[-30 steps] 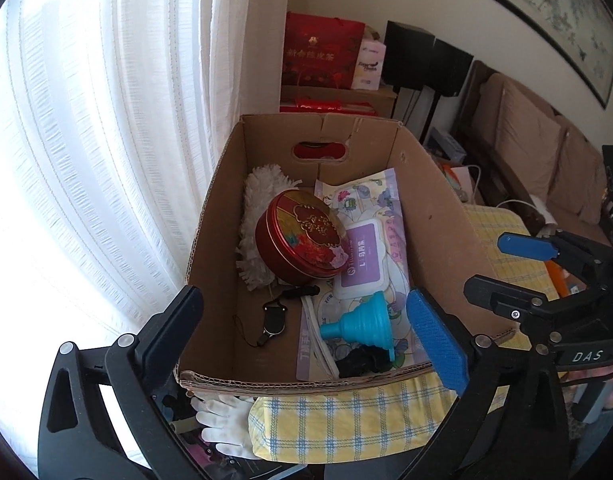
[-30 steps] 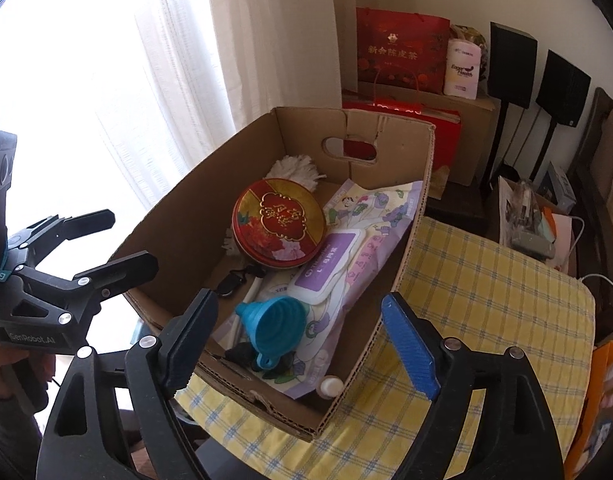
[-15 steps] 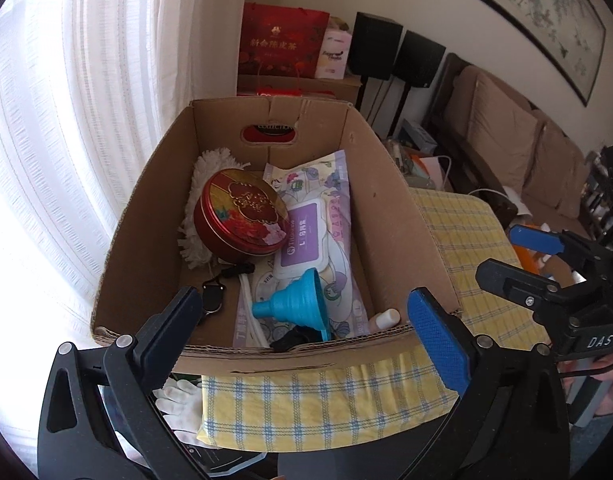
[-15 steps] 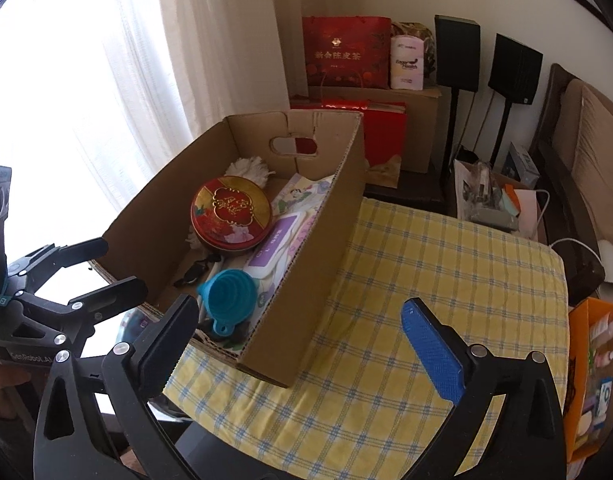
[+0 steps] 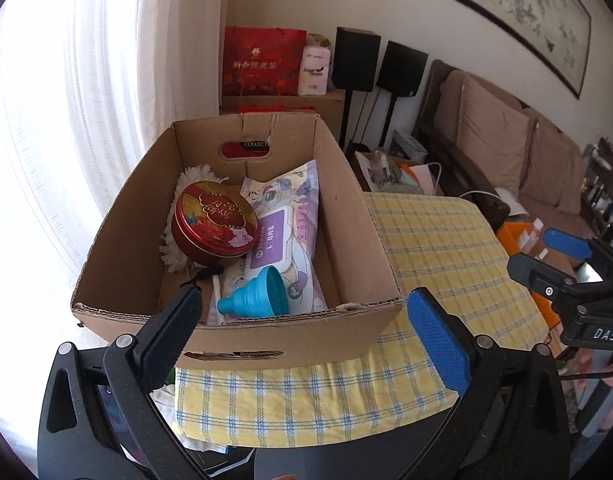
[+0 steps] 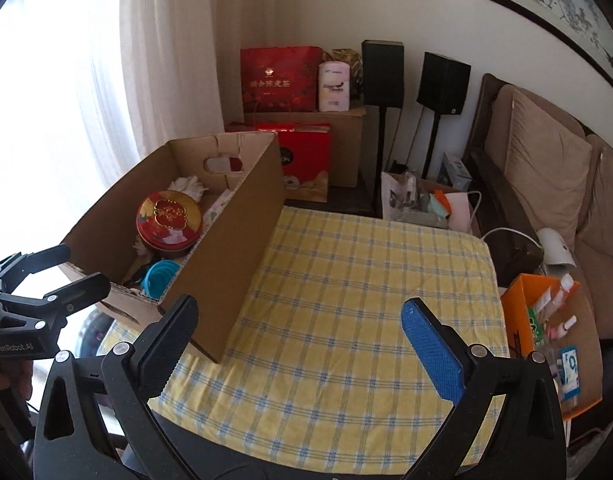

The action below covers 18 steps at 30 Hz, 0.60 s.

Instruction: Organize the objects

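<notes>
Both grippers gape over cloth (image 6: pixel 346 280); box (image 5: pixel 358 240) holds tin (image 5: pixel 214 220), seemingly tilted.

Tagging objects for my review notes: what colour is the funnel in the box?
The funnel is turquoise blue; the left wrist view shows it best.

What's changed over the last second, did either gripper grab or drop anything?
Neither. Both views have drawn back from the cardboard box, the right one swinging off toward the bare yellow checked cloth. The right gripper has just been opening, with nothing between its fingers. The left gripper stays open and empty. The box contents haven't shifted.
</notes>
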### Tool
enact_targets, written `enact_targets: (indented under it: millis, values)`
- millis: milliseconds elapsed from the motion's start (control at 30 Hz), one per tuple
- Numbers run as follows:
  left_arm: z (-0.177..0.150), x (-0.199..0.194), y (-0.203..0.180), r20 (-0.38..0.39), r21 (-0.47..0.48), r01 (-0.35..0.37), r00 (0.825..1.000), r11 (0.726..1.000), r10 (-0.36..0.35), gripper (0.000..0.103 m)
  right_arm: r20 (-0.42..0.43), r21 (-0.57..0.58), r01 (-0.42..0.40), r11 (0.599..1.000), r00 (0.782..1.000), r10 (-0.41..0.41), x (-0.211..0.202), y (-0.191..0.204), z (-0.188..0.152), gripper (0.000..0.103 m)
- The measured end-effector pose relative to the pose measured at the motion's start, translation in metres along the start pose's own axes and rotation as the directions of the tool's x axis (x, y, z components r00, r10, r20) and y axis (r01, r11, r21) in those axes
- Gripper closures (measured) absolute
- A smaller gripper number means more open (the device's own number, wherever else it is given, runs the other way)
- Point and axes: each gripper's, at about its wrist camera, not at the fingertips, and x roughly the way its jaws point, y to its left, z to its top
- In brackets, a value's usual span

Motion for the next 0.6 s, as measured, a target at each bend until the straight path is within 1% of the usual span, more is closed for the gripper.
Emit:
enact_targets:
  millis: [133,267,367,467,600]
  values:
    - [-0.007,-0.009,-0.014,0.013,0.02,-0.016,1.0,1.0,0.016,0.0,0.002,0.027,0.009,1.0,1.0,-0.009,-0.01,-0.009,-0.012,0.001]
    - [-0.016,-0.017,-0.019,0.014,0.005,-0.01,1.0,1.0,0.009,0.0,0.008,0.058,0.015,0.998,1.0,-0.016,-0.02,-0.017,-0.026,0.001]
    - [-0.021,-0.025,-0.019,0.026,-0.017,-0.02,0.999,1.0,0.021,0.0,0.013,0.068,0.015,0.998,1.0,-0.016,-0.025,-0.019,-0.033,0.001]
    - [-0.027,-0.029,-0.018,0.025,-0.039,-0.026,0.999,0.999,0.027,0.0,0.039,0.08,0.02,0.997,0.999,-0.023,-0.032,-0.018,-0.043,0.001]
    - [-0.034,-0.031,-0.017,0.028,-0.057,-0.071,0.997,0.996,0.072,0.0,0.049,0.096,0.037,0.995,0.998,-0.042,-0.039,-0.018,-0.055,0.001]
